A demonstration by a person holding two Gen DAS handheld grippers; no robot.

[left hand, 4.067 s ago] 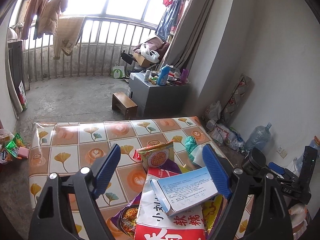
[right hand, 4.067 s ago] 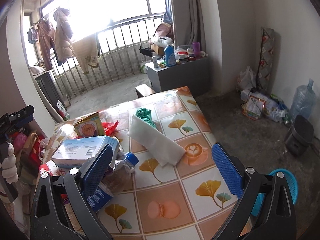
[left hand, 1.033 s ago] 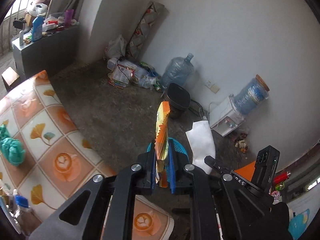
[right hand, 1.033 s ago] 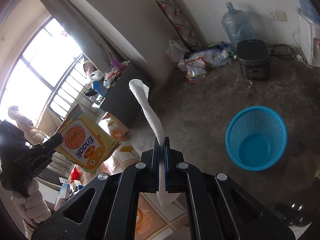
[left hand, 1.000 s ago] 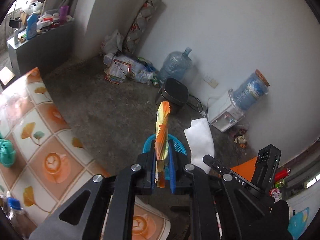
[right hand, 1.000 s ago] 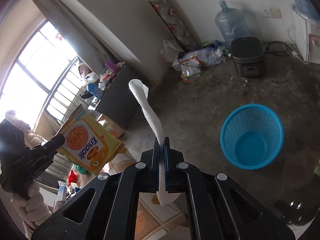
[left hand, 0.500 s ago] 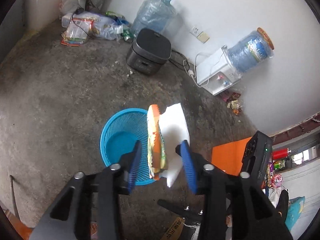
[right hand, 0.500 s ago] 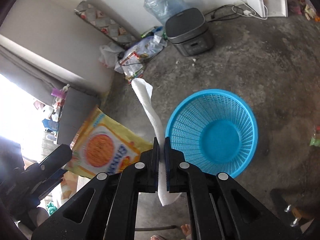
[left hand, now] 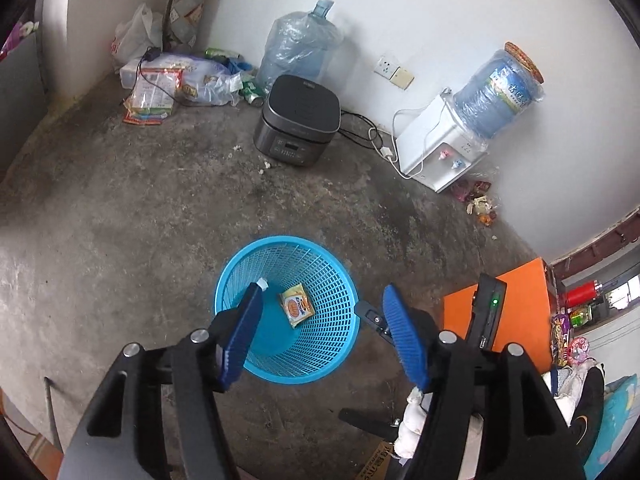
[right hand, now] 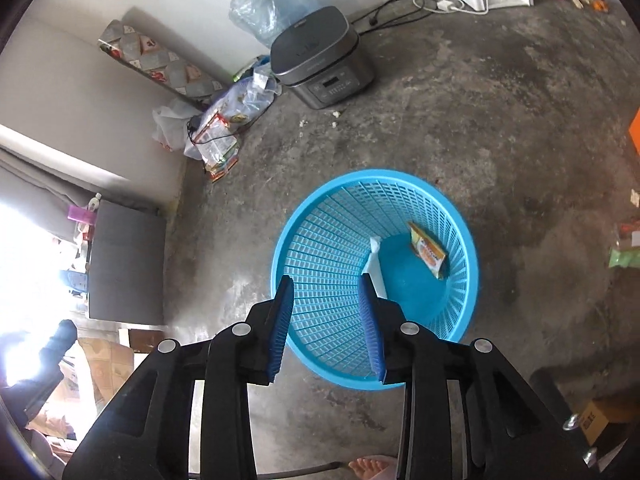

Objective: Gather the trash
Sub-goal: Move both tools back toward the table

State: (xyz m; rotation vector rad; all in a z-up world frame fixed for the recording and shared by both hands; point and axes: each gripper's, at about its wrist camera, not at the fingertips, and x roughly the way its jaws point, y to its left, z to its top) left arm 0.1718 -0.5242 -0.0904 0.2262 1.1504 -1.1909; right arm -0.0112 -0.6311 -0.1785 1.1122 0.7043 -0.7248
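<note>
left gripper point(left hand: 320, 334): jaws wide, empty, above blue basket point(left hand: 344, 344) | right gripper point(right hand: 326, 326): jaws parted, empty, over near rim | snack packet point(left hand: 296, 306), white wrapper point(right hand: 374, 264): inside basket, apparently just released

Your left gripper point(left hand: 322, 334) is a matte black frame with two angular arms, each ending in a blue ribbed pad point(left hand: 404, 340) with a silver screw head point(left hand: 199, 336) at each joint. Your right gripper point(right hand: 326, 324) is built the same: black arms, blue ridged pads, round silver screws. In the left wrist view, the other tool's black body carries a small lit green lamp point(left hand: 495, 301), and your hand point(left hand: 412, 424) on it wears a white knitted glove
</note>
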